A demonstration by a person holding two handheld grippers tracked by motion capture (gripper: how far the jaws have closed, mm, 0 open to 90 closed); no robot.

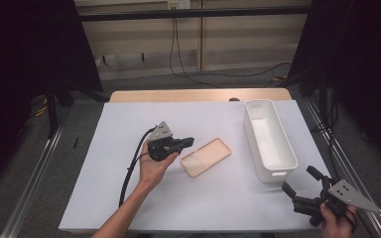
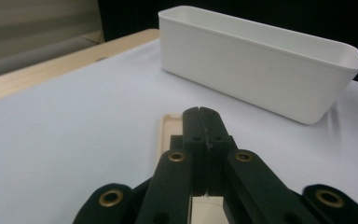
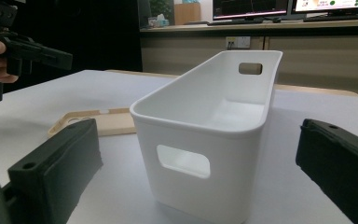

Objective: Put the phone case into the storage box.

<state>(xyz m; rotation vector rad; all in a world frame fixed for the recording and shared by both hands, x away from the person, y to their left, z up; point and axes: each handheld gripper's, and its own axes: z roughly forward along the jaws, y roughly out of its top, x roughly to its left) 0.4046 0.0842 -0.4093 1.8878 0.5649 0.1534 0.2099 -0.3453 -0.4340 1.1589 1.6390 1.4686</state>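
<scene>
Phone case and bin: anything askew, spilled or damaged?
Nothing stands out. The phone case lies flat, open side up, angled on the white mat. The white bin stands upright and empty, undamaged.

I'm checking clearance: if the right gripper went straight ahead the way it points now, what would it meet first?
Probably the white bin: its near end wall sits dead ahead between the right gripper's open jaws, though the gap is hard to judge.

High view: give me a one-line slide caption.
Left gripper, shut, poised at a tan phone case; right gripper open beside the white bin.
</scene>
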